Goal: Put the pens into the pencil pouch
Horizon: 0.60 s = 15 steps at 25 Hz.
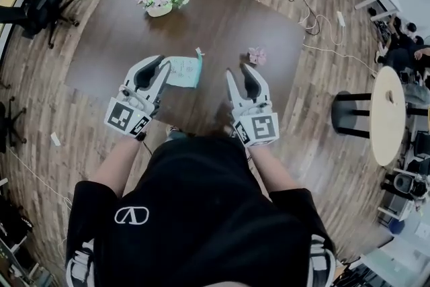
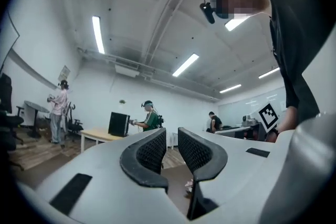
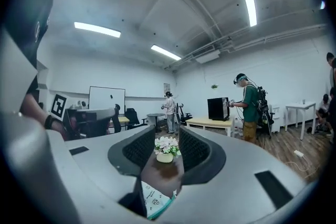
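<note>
1 pencil pouch (image 1: 188, 72) on table (image 1: 228, 17), person-side of the 1 flower pot (image 1: 160, 2); contents not visible. Left gripper (image 1: 161, 68) narrow gap, empty. Right gripper (image 1: 238, 74) wider, empty.

pencil pouch (image 1: 187, 72): left edge covered by left gripper (image 1: 164, 65) in head view; in right gripper view only a corner, low between the jaws, rest behind the gripper body
pouch contents: cannot tell
print (image 3: 149, 196) on pouch: too small to read
pink thing (image 1: 256, 56): too small to name; in left gripper view a sliver under the jaws
table (image 1: 222, 23): near edge hidden behind left gripper, right gripper (image 1: 238, 70) and black shirt (image 1: 201, 212)
</note>
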Tool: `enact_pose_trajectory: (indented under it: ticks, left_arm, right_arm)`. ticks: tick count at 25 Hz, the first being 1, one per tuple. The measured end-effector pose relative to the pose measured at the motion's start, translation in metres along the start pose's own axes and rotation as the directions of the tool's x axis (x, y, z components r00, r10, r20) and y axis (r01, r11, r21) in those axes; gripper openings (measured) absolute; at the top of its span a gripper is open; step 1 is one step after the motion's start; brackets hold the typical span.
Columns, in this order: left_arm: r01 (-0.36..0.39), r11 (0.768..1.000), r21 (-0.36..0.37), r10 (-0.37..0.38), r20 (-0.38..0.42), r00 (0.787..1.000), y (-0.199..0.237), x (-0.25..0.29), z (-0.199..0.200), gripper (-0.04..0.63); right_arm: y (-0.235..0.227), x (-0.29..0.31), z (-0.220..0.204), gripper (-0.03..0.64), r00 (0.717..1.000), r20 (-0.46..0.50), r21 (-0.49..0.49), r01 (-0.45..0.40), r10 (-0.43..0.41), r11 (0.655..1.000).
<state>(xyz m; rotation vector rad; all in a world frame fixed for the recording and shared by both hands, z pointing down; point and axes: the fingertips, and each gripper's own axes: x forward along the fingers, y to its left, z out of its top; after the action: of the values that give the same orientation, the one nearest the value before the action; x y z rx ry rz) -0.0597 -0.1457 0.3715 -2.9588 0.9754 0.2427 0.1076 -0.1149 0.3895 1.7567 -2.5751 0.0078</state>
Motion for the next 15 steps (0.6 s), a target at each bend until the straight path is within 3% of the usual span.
enact_pose_trajectory:
  ticks: [2,6,10,15]
  left_arm:
    - [-0.024,0.999,0.032,0.023,0.025,0.999,-0.004,-0.012,0.016,0.063]
    - [-0.091,0.996,0.023,0.090,0.054,0.995,0.000,-0.029,0.034,0.043]
    - [-0.153,0.988,0.023,0.152,0.043,0.987,0.006,-0.043,0.037,0.005]
    - [-0.194,0.979,0.055,0.193,0.026,0.981,0.006,-0.053,0.035,0.005]
  right_arm:
    - [0.011,0.002,0.003,0.135,1.000,0.009,-0.031,-0.023,0.023,0.999]
    - [0.025,0.007,0.008,0.111,0.998,0.021,-0.047,-0.053,0.054,0.997]
    - [0.035,0.008,0.009,0.002,0.998,0.027,-0.053,-0.056,0.057,0.997]
    - [0.044,0.006,0.008,-0.002,0.997,0.027,-0.077,-0.074,0.076,0.994]
